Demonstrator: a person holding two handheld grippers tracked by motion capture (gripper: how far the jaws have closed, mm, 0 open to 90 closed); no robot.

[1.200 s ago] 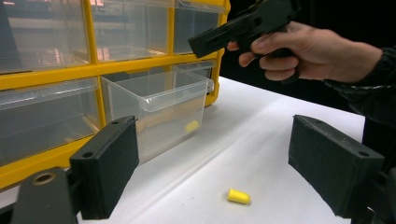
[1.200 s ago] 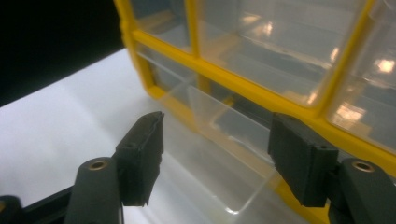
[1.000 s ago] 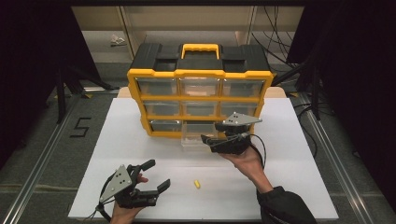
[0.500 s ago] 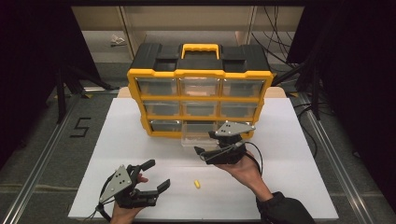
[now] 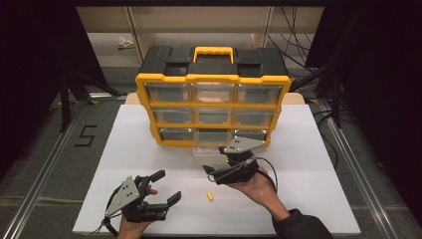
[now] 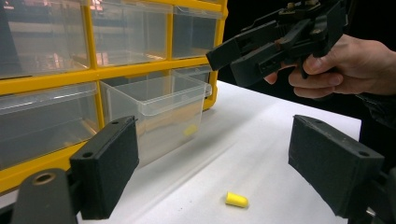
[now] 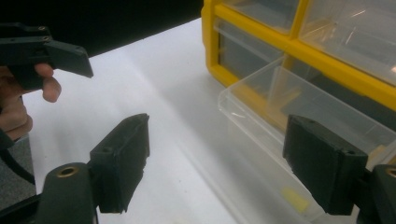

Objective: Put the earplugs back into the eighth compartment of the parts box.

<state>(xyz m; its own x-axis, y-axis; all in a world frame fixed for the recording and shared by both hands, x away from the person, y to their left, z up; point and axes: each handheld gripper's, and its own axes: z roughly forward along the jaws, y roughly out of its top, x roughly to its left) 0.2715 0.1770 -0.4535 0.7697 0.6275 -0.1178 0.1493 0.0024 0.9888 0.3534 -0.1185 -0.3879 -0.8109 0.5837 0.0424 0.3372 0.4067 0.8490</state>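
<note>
Both tongs gape empty: right tongs [image 5: 211, 172], just widened, beside the clear pulled-out drawer [image 5: 211, 148]; I might knock the small yellow earplug [image 5: 210, 196] off the white worktop [image 5: 308, 174], left tongs [image 5: 166, 186] idle.

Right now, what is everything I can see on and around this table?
Table: one, white top, in the middle of the floor.
Drawer cabinet: one, yellow frame, black top with a yellow handle, nine clear drawers, at the far side of the table.
Open drawer: one, clear, bottom row middle, pulled out, something small and yellow inside.
Yellow piece: one, small, loose on the table between the grippers.
Floor marking: one, a black 5, left of the table.
Left gripper: one, black, jaws open, nothing between them.
Right gripper: one, black, jaws have just been opening, nothing between them, near the open drawer.
</note>
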